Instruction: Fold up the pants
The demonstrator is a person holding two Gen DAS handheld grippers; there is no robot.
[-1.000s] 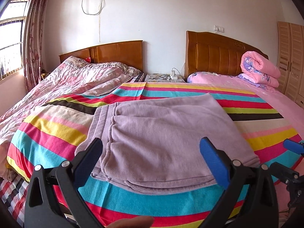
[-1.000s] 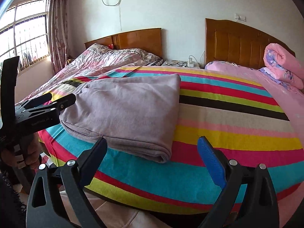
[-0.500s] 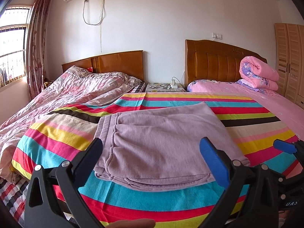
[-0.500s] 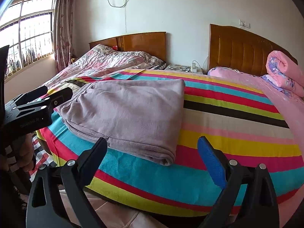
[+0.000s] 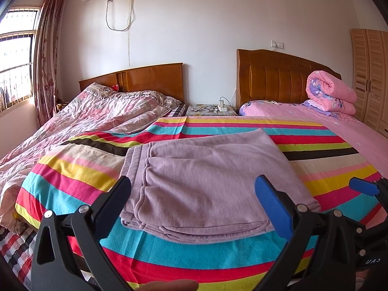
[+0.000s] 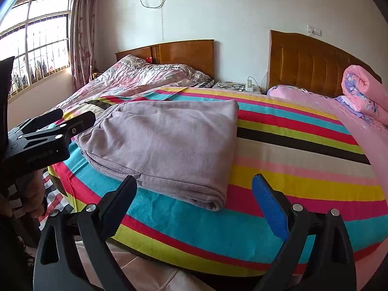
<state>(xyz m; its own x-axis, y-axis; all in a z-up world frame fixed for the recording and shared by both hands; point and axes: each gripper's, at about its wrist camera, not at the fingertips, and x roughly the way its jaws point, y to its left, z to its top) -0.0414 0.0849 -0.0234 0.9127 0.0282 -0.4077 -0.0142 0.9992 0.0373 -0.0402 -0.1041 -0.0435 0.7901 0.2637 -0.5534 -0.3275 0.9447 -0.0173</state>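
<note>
The mauve pants (image 5: 208,181) lie folded into a flat rectangle on the striped blanket (image 5: 72,169), waistband at the left; they also show in the right wrist view (image 6: 167,145). My left gripper (image 5: 194,194) is open and empty, held back from the near edge of the pants, above the bed's front edge. My right gripper (image 6: 194,189) is open and empty, off the bed's front, to the right of the pants' near right corner. The left gripper's body (image 6: 43,135) shows at the left of the right wrist view.
The striped blanket (image 6: 303,174) covers the bed front. A crumpled pink quilt (image 5: 97,116) lies at the back left, a rolled pink quilt (image 5: 329,92) at the back right by the headboard (image 5: 278,77). A nightstand (image 5: 211,109) stands between the beds. A wardrobe (image 5: 371,72) is at right.
Both grippers have drawn back and lifted away from the bed; the pants look smaller and farther. The pants have not moved. Both grippers stay open.
</note>
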